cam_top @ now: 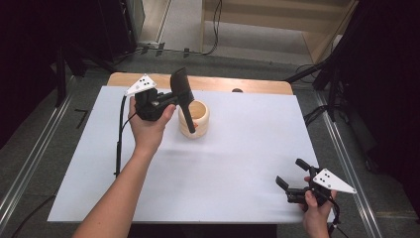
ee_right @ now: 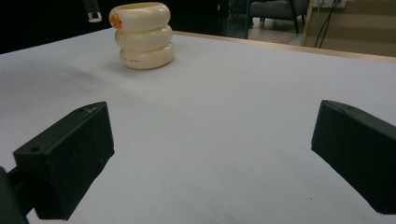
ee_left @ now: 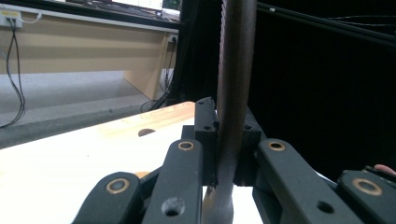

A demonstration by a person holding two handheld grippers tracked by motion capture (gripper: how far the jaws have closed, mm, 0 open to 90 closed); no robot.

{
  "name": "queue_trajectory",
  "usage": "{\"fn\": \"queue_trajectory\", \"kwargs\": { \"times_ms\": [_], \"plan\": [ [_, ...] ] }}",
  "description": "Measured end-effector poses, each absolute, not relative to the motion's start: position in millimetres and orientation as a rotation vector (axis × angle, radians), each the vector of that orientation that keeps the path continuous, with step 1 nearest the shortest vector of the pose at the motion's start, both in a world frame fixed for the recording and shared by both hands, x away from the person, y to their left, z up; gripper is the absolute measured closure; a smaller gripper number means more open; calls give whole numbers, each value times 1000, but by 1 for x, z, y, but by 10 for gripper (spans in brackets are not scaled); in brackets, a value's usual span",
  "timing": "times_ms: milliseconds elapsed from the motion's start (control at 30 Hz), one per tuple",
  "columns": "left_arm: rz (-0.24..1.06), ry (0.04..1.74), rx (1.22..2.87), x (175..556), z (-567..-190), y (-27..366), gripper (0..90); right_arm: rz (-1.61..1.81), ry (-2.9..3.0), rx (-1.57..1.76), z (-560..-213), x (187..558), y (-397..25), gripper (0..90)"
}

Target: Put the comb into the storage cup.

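Observation:
A cream holder (cam_top: 199, 120) made of three stacked rings stands on the white table sheet (cam_top: 237, 163) at the back centre-left; it has an orange mark on its rim. My left gripper (cam_top: 177, 99) is shut on a black utensil (cam_top: 179, 82), held nearly upright with its wide end up. The utensil's lower end hangs just in front of the holder's left side. In the left gripper view the dark shaft (ee_left: 236, 70) is pinched between the jaws of my left gripper (ee_left: 229, 140). My right gripper (cam_top: 291, 172) rests open at the front right, nothing between its fingers (ee_right: 65, 163).
The holder (ee_right: 142, 37) and the utensil's tip (ee_right: 92, 11) appear far off in the right gripper view. A wooden table edge (cam_top: 223, 83) runs along the back. Metal rails and cables lie on the floor at both sides.

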State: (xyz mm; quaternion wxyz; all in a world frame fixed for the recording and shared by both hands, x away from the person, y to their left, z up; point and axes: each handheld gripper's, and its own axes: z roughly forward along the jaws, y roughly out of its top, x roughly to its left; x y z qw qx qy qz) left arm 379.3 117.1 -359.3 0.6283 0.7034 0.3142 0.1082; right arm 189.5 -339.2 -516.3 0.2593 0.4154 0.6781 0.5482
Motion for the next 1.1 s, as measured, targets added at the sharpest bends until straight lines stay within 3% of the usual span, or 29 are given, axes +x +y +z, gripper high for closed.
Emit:
{"fn": "queue_trajectory", "kwargs": {
  "times_ms": [1100],
  "plan": [
    [311, 776, 1523, 409, -347, 116, 839, 1500, 1841, 1119, -518, 190, -339, 0]
  ]
}}
